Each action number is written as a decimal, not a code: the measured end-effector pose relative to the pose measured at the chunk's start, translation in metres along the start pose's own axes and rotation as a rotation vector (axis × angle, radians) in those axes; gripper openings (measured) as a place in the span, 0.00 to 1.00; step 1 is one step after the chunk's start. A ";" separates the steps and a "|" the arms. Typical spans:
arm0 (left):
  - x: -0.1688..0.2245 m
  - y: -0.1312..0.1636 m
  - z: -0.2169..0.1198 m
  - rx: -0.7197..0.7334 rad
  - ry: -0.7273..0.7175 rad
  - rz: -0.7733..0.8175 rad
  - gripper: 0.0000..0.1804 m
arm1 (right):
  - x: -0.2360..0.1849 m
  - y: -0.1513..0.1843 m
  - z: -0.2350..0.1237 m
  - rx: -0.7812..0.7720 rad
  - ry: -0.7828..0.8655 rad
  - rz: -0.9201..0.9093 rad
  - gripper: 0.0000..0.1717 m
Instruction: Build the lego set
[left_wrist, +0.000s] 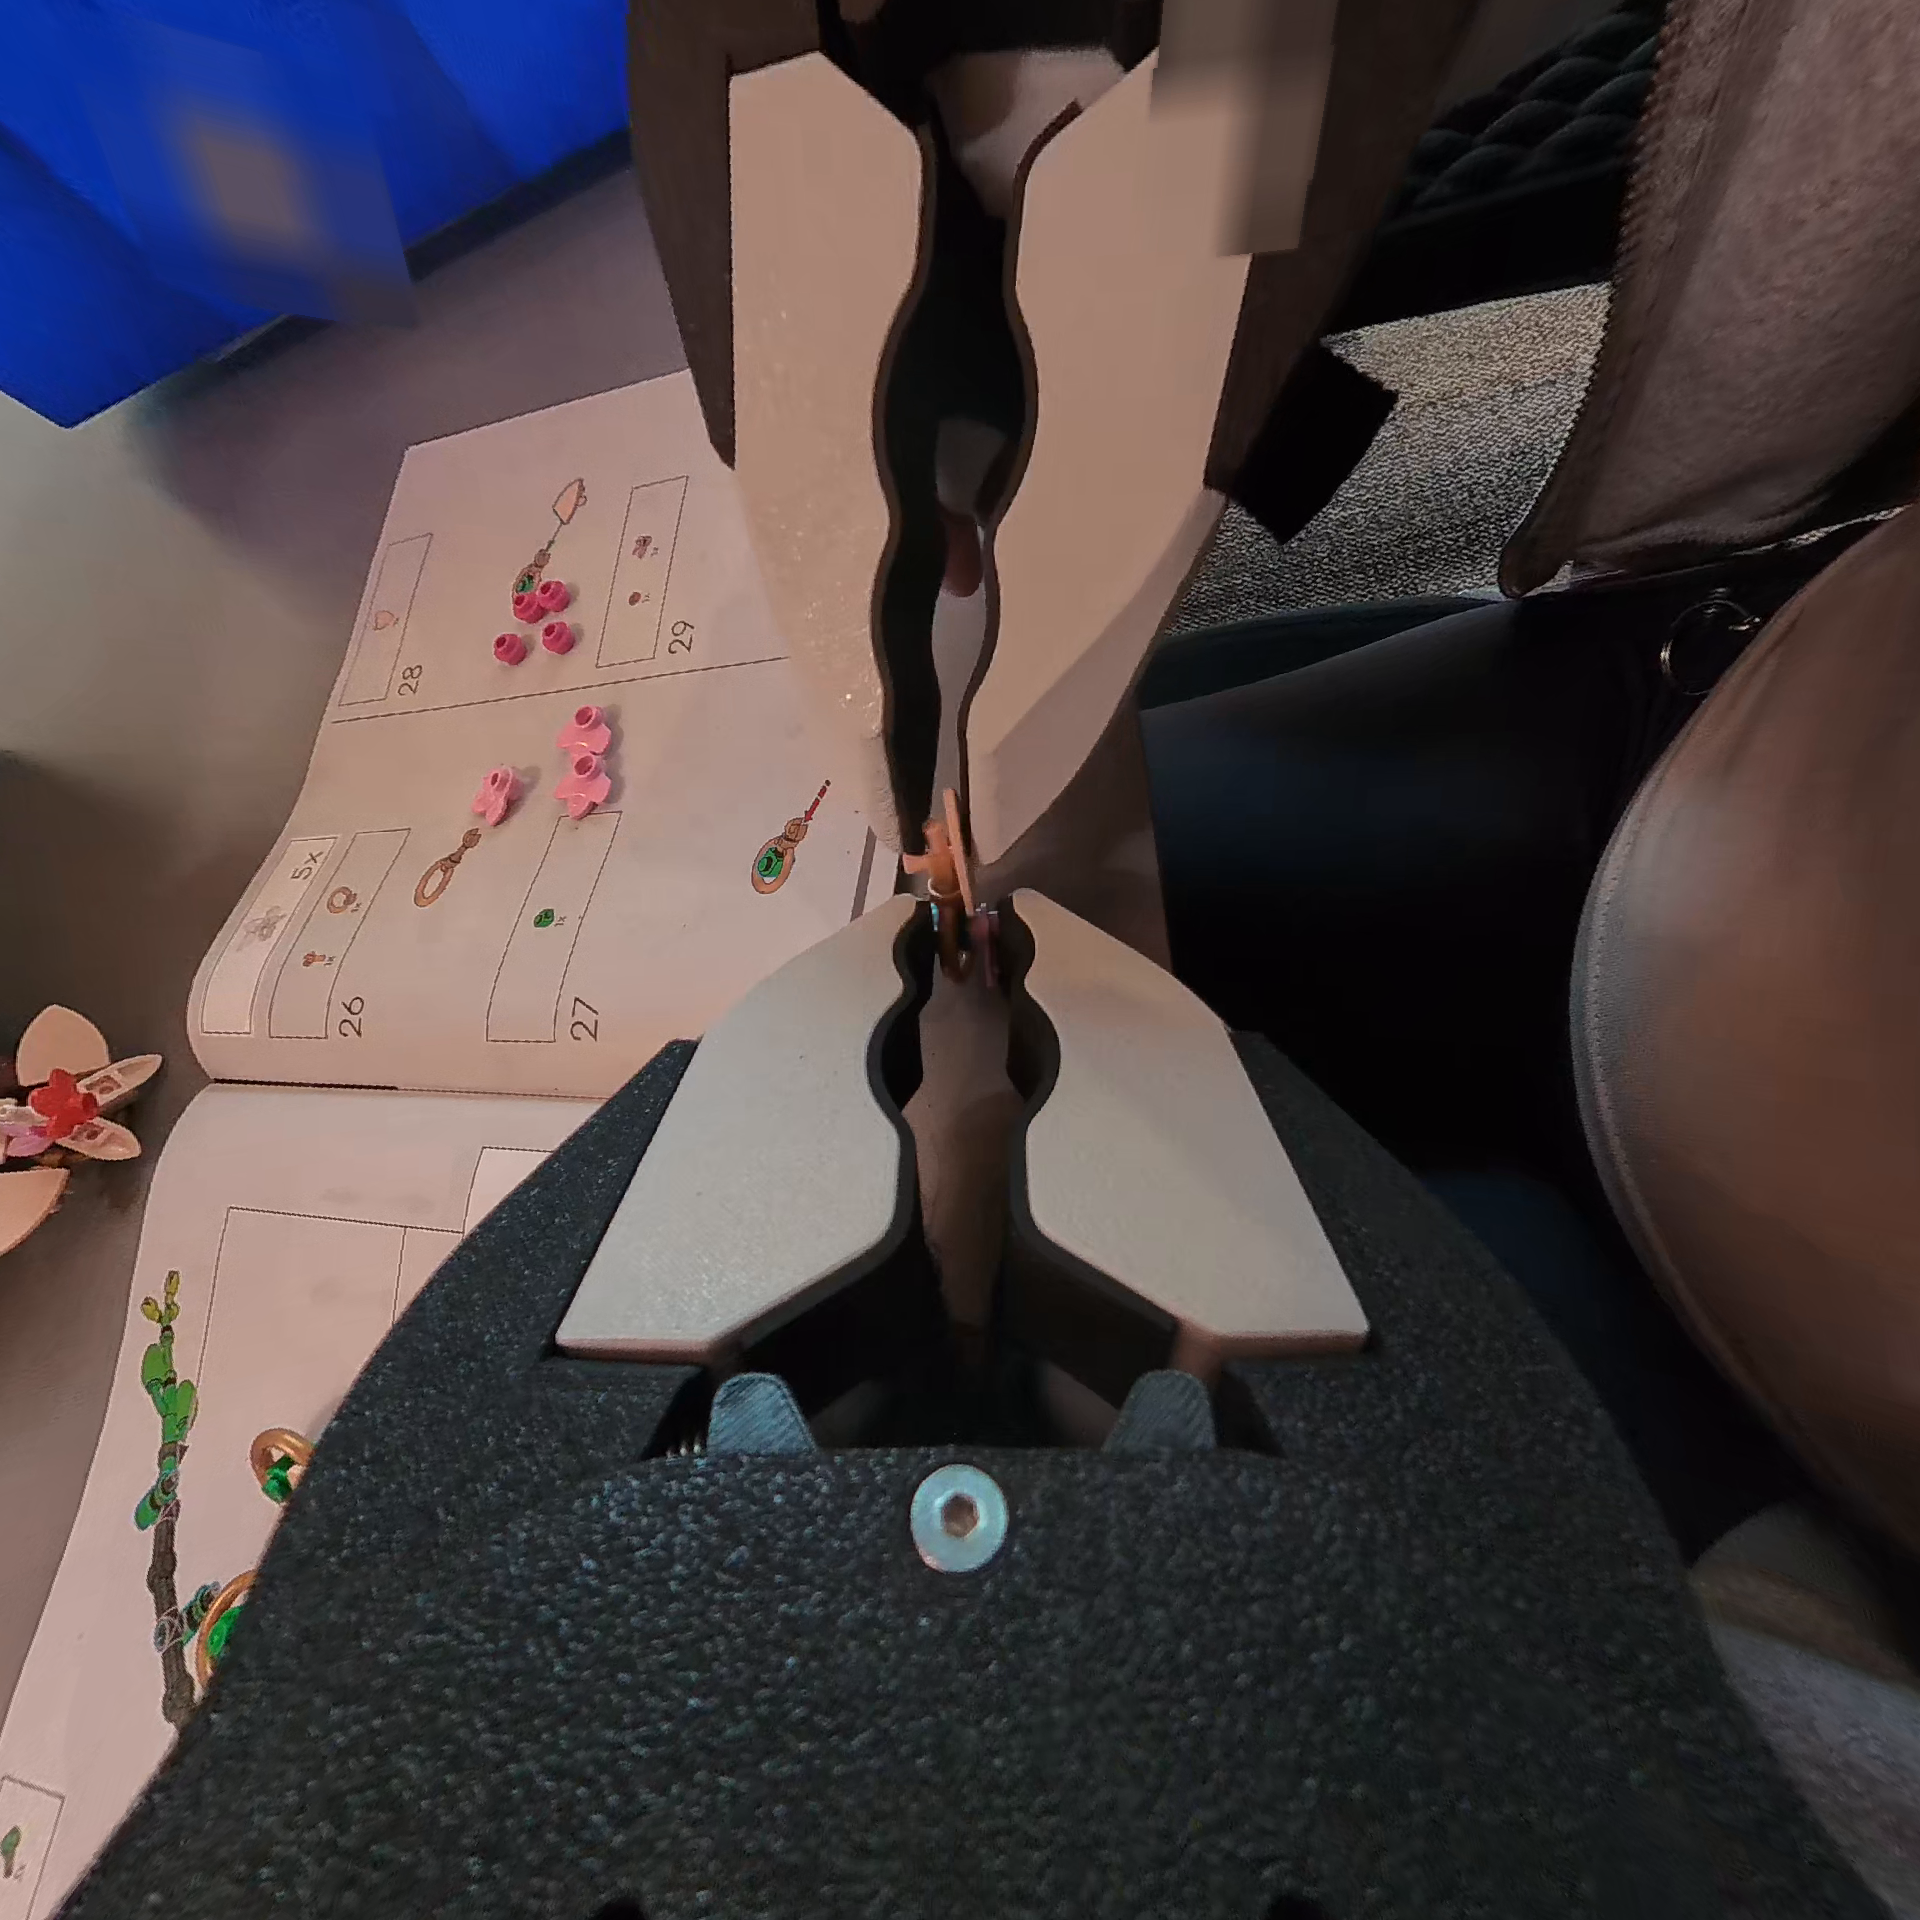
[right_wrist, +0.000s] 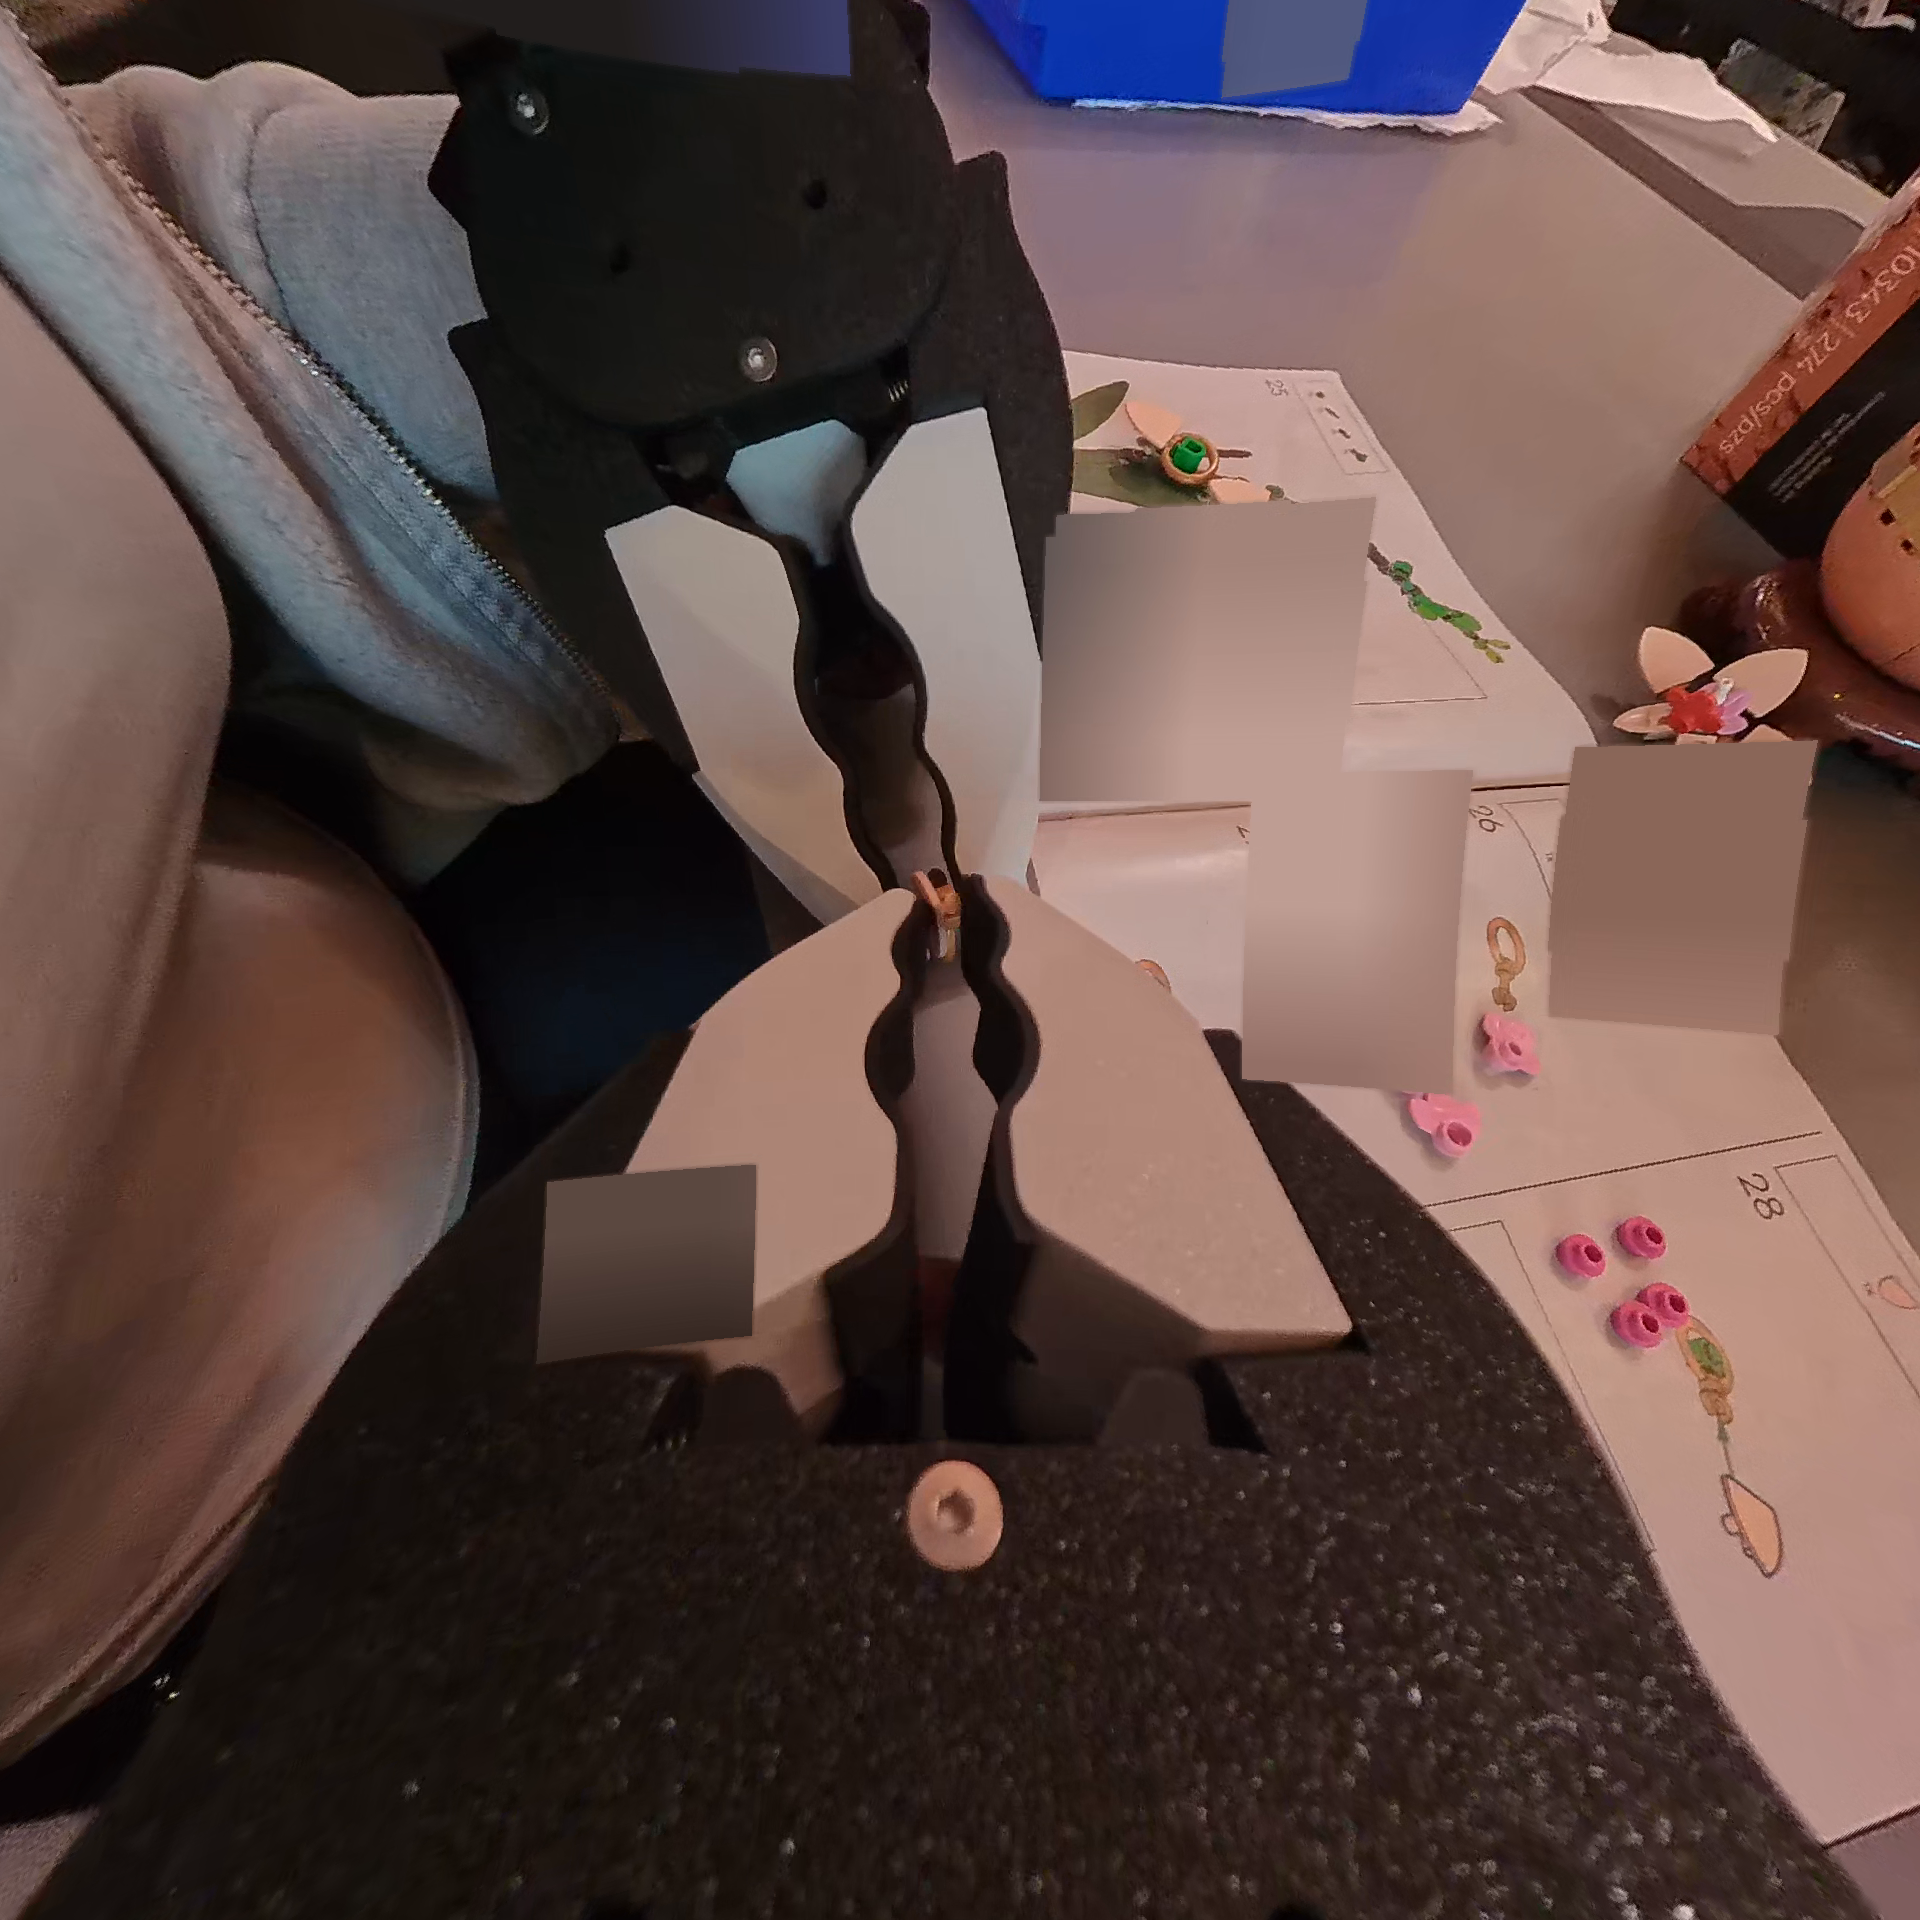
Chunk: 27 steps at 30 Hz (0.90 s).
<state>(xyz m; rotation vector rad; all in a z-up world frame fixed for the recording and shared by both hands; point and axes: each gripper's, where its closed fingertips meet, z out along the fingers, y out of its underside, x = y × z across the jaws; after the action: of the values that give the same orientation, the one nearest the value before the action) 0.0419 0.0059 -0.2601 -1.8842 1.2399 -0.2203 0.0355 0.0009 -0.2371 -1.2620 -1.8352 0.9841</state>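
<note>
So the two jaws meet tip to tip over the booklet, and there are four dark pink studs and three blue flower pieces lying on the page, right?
Almost. The flower pieces are light pink, not blue, as the left wrist view shows. The rest stands: four dark pink studs on the booklet.

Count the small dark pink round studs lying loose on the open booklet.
4. All sit in one cluster on the booklet: two touching, two just beside them. More may hide behind the claws or blurred patches.
</note>
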 end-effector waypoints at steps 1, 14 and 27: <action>0.000 0.000 0.000 0.000 -0.001 0.001 0.07 | 0.000 0.000 0.000 0.001 -0.002 0.002 0.03; -0.001 0.000 -0.001 0.000 -0.003 0.004 0.06 | 0.000 0.000 0.001 -0.008 -0.007 0.005 0.02; -0.010 -0.002 -0.004 0.019 -0.044 -0.037 0.06 | 0.007 -0.008 -0.004 0.031 0.003 0.086 0.16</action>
<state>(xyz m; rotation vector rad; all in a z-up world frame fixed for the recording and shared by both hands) 0.0360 0.0121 -0.2528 -1.8871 1.1707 -0.2079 0.0333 0.0068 -0.2276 -1.3328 -1.7686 1.0523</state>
